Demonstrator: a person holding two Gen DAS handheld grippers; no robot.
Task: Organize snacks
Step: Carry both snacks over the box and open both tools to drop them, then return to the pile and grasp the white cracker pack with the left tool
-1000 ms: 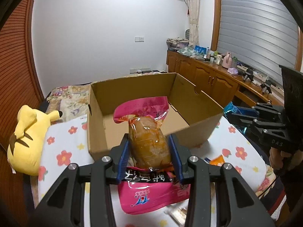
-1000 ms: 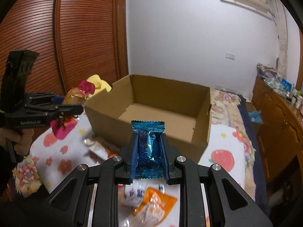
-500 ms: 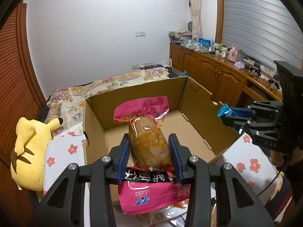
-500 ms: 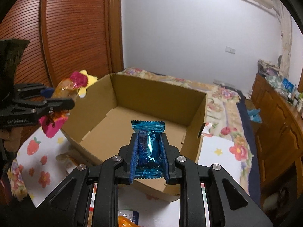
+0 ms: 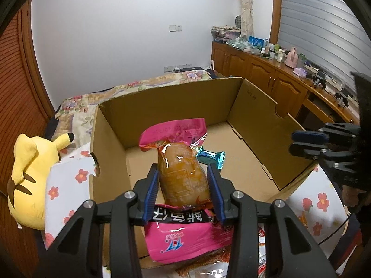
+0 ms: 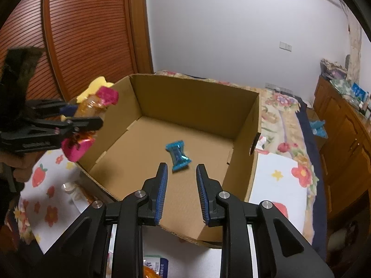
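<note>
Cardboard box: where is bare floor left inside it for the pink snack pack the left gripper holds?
Most of the cardboard box floor is bare: the far strip along the back wall and both sides of the blue candy, which lies near the middle. The pink snack pack sits in the left gripper. The right gripper is opening, nothing between its fingers.

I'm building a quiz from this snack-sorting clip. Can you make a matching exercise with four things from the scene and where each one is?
Things:
1. blue candy wrapper
2. pink snack packet
3. yellow plush toy
4. cardboard box

Places:
A. beside the box, outside its wall
B. gripped in the left tool
C. on the flowered sheet, open-topped
D. loose inside the box, beyond the opening right tool

Pairs: 1-D, 2-B, 3-A, 4-C
</note>
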